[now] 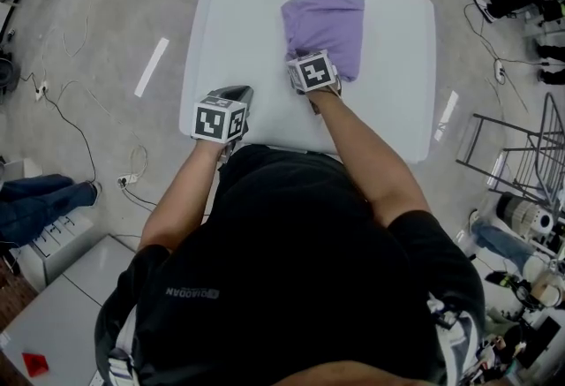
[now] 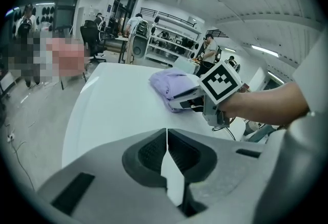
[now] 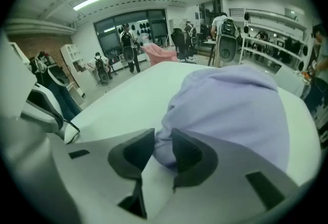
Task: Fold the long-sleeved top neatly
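Your long-sleeved top [image 1: 324,26] lies folded in 1 lilac bundle toward the far right of the table [image 1: 238,13]. Your right gripper [image 3: 163,141] pinches the bundle's near edge (cloth fills its narrow gap). Your left gripper [image 2: 166,141], jaws pressed together and empty, hovers over the table's near edge.

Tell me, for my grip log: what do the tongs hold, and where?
Right tongs pinch the purple top at its near edge; left tongs are shut, empty.
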The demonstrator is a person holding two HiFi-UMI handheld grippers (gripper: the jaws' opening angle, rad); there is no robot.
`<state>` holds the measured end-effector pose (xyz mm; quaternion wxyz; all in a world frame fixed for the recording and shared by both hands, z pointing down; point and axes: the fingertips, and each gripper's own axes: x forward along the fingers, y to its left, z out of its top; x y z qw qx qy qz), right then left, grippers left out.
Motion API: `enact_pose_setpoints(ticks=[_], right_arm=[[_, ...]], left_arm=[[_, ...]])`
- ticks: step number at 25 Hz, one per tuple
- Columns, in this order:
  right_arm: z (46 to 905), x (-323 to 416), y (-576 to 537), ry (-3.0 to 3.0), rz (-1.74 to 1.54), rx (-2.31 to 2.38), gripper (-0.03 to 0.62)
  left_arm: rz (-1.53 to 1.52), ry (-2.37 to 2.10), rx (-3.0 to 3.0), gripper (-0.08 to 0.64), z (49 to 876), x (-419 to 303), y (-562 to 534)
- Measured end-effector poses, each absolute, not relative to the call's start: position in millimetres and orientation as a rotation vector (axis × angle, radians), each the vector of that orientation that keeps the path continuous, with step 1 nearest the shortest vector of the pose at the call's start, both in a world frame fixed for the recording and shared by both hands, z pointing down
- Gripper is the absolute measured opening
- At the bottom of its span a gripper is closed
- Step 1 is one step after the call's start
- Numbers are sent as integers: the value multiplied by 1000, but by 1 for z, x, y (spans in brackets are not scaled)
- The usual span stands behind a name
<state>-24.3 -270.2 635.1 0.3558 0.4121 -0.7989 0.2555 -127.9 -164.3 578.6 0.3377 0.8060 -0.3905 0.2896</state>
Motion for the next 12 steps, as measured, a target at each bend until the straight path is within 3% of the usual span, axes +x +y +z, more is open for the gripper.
enact_pose_setpoints(ticks=[2, 7, 12], right_arm=[[622, -26, -262, -2149, 717, 1010, 171], [551, 15, -261, -2358, 690, 1089, 125], [549, 108, -336, -2238, 616, 1284, 106]], left_arm=[[758, -1002, 2114, 11, 577, -123, -166], [738, -965, 2178, 11, 571, -98, -186], [752, -958, 2202, 11, 564, -68, -204]])
